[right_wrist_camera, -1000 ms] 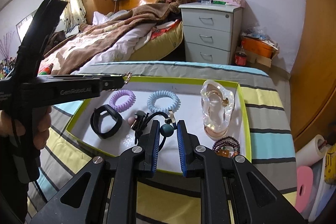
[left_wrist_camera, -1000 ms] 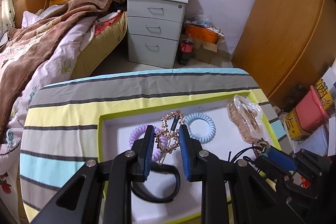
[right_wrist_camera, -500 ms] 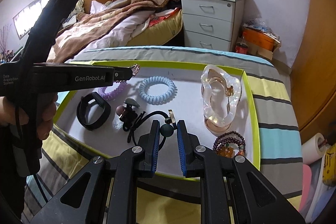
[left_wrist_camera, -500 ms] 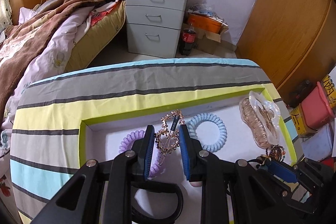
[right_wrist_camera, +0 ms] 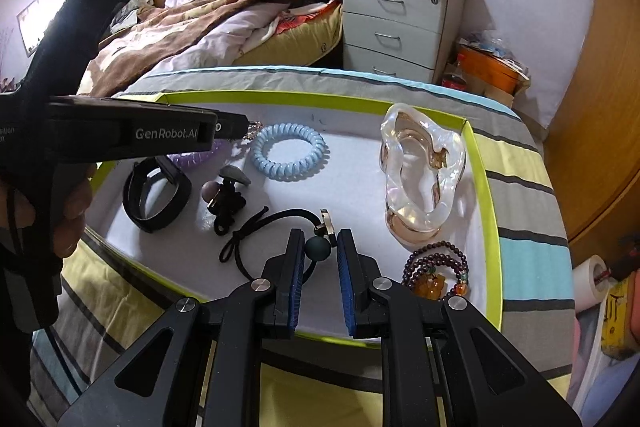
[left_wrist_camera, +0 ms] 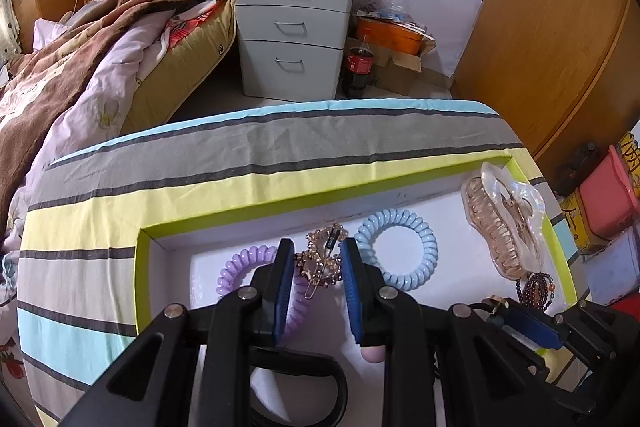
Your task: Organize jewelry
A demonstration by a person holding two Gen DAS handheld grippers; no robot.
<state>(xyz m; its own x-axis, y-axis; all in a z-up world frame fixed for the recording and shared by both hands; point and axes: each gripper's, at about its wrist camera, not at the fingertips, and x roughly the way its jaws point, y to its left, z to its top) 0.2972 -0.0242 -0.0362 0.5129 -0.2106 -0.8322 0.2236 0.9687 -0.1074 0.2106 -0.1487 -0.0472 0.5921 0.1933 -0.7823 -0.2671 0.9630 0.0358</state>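
A white tray with a lime rim (left_wrist_camera: 256, 213) (right_wrist_camera: 478, 163) lies on the striped cloth. My left gripper (left_wrist_camera: 316, 255) is shut on a gold rhinestone hair clip (left_wrist_camera: 320, 261), held over the tray's back left, between the purple coil tie (left_wrist_camera: 240, 267) and the blue coil tie (left_wrist_camera: 400, 251). My right gripper (right_wrist_camera: 318, 247) is shut on the dark bead (right_wrist_camera: 318, 247) of a black hair tie (right_wrist_camera: 272, 227) that trails on the tray floor. The left gripper also shows in the right wrist view (right_wrist_camera: 250, 127).
In the tray lie a clear claw clip (right_wrist_camera: 424, 171), a dark bead bracelet (right_wrist_camera: 438, 269), a black band (right_wrist_camera: 154, 197) and a black tie with knobs (right_wrist_camera: 226, 193). A bed (left_wrist_camera: 80, 67), a nightstand (left_wrist_camera: 296, 27) and wardrobe doors (left_wrist_camera: 560, 27) stand beyond.
My left gripper has carried the gold clip toward the tray's back left, lower over the tray. My right gripper has moved slightly nearer the tray, the bead held.
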